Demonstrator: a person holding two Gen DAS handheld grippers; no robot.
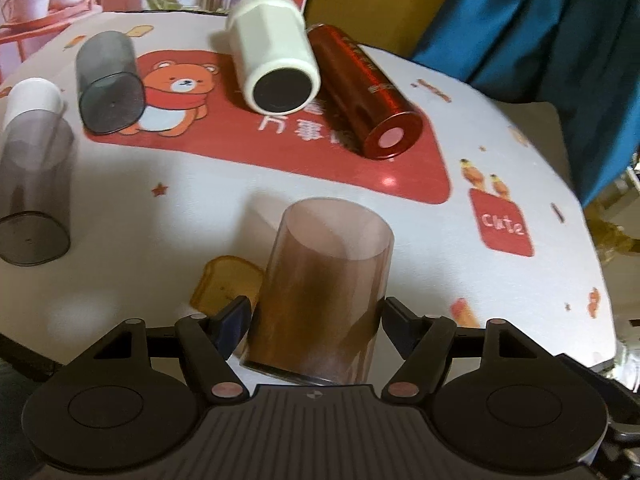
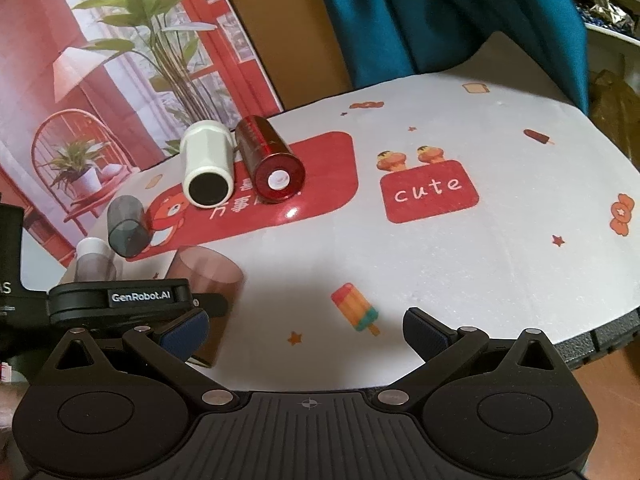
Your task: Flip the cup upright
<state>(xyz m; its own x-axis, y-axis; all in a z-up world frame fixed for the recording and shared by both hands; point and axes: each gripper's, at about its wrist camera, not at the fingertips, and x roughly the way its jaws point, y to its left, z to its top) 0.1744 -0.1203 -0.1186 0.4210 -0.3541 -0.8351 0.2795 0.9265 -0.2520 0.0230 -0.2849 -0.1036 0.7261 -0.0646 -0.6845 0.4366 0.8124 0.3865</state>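
Brown see-through cup [image 1: 320,292] sits tipped between the left gripper [image 1: 314,318] fingers, which squeeze its sides, near the table [image 1: 520,152] front edge (other cups lie farther back). The right gripper [image 2: 306,330] hangs wide apart, holding nothing.

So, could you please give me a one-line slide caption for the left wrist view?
Left gripper fingers bracket a translucent brown cup on the cartoon tablecloth, other cups lying beyond.
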